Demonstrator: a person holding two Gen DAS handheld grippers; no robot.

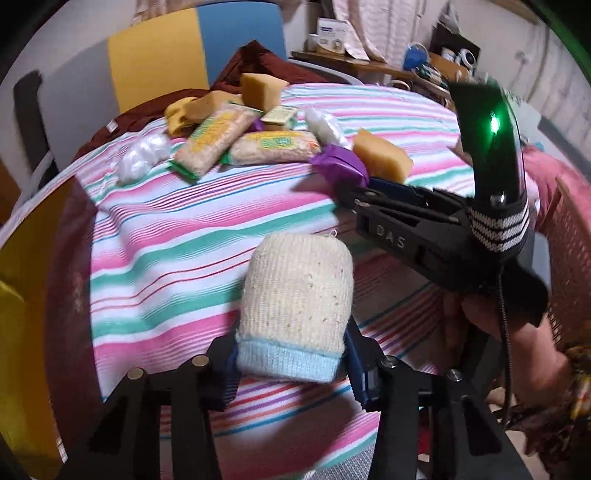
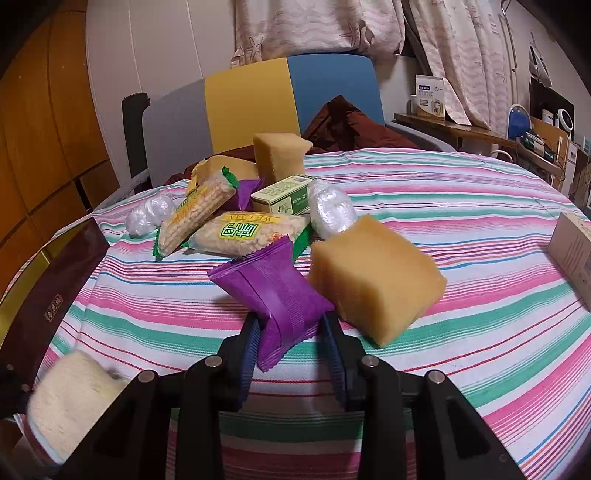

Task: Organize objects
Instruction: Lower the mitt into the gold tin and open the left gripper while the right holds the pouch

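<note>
Left claw [image 1: 291, 363] holds knitted roll [image 1: 295, 291]; right claw [image 2: 290, 343] pinches purple packet [image 2: 275, 295]; lift both straight up, clear of sponge [image 2: 373, 280].

The left gripper [image 1: 291, 363] pinches a knitted roll [image 1: 295, 295]; the right gripper [image 2: 290, 345], hand-held, clamps a purple packet [image 2: 275, 295].

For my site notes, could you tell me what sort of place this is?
Probably a lived-in home room: a striped tablecloth on the table, patterned curtains behind, and a cluttered side shelf.
</note>
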